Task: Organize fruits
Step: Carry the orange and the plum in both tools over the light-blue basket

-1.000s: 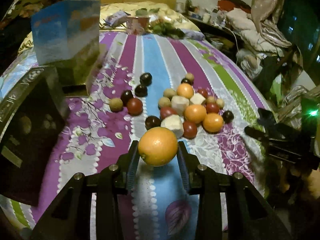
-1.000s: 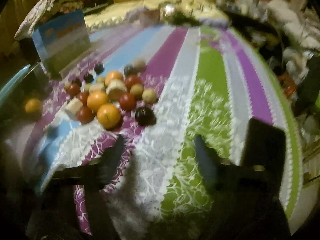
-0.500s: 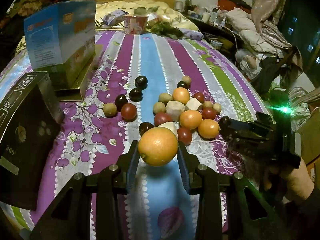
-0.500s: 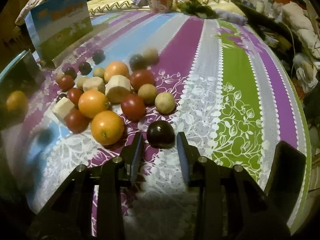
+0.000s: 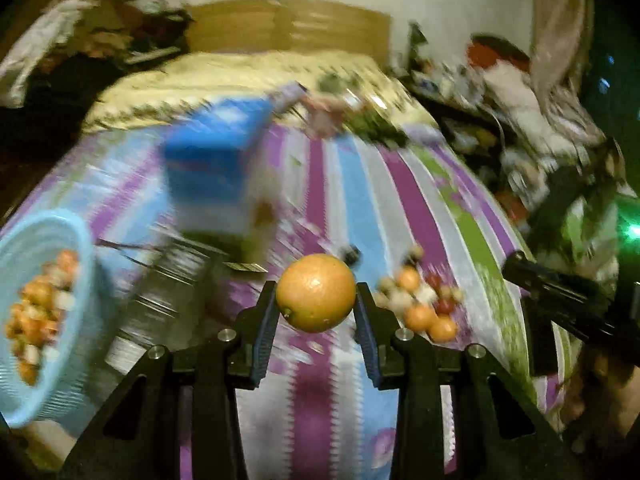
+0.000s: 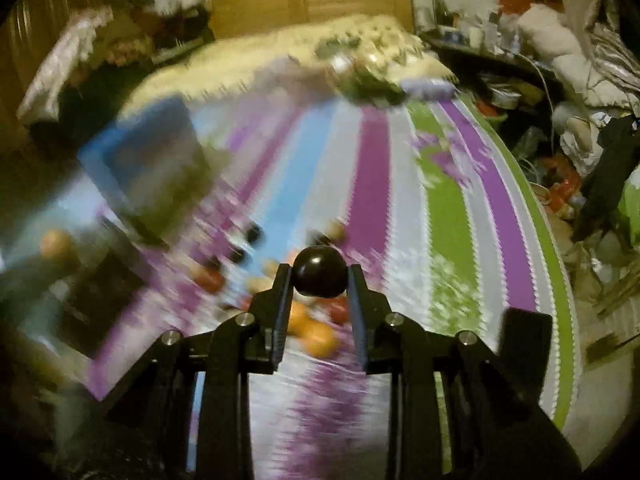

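Observation:
My left gripper (image 5: 316, 304) is shut on an orange (image 5: 316, 292), held in the air above the striped bedspread (image 5: 360, 200). My right gripper (image 6: 320, 280) is shut on a dark round plum (image 6: 320, 271), lifted above the fruit pile (image 6: 312, 324). In the left wrist view the pile of oranges, red fruits and pale cubes (image 5: 424, 304) lies on the bed to the right of my fingers. A light blue basket (image 5: 44, 308) with several fruits in it sits at the far left. Both views are blurred.
A blue box (image 5: 216, 164) stands on the bed behind a dark box (image 5: 160, 304). The wooden headboard (image 5: 288, 24) and yellow pillows lie at the far end. Clutter fills the right side of the room (image 6: 560, 80). The other gripper (image 5: 560, 300) shows at right.
Both grippers have risen from the bed. The right one closed on the dark plum and lifted it out of the pile. The left still carries the orange; the blue basket came into view.

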